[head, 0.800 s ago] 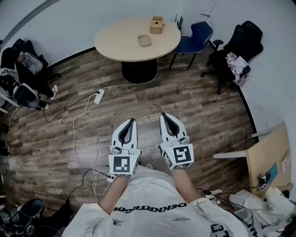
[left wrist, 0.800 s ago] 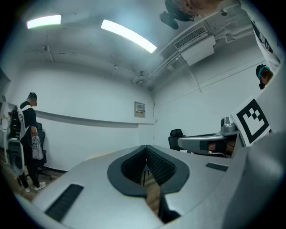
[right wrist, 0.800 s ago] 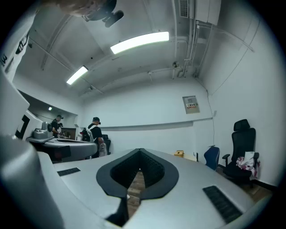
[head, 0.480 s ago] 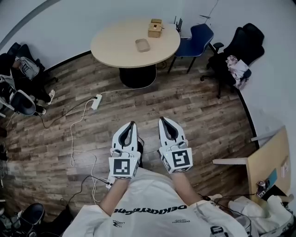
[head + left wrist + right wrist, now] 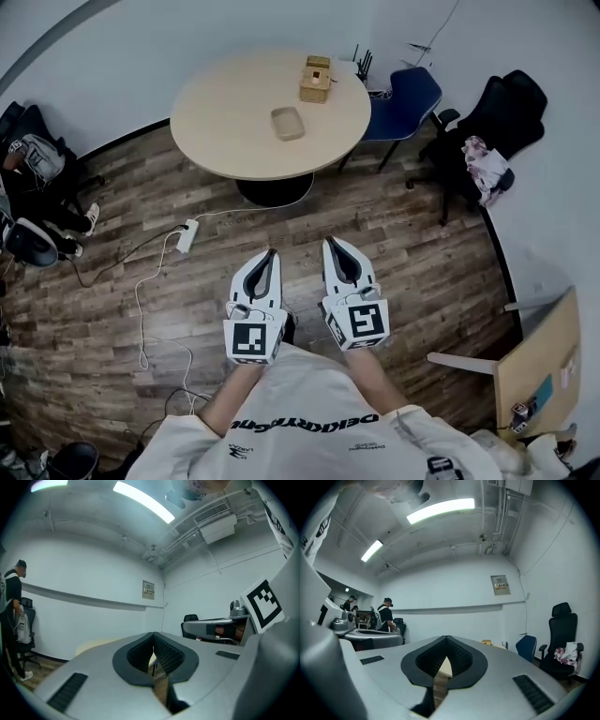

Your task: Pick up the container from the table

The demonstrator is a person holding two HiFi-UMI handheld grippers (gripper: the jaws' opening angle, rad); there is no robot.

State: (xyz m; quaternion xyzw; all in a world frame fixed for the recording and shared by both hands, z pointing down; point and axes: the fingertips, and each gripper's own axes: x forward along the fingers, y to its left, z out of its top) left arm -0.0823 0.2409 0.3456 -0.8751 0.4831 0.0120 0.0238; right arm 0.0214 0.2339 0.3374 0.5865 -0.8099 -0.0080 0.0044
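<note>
The round tabletop (image 5: 225, 112) stands well ahead of both jaws. The left gripper (image 5: 266, 255) and right gripper (image 5: 334, 244) point level, jaws clenched on nothing, probably just carried for the approach. The container (image 5: 288, 123) sits far beyond them.

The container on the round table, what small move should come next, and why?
Probably a step toward the round table. The container lies well beyond the left gripper and the right gripper. Both are shut, empty and held level near the person's body, so neither looks able to reach it yet.
</note>
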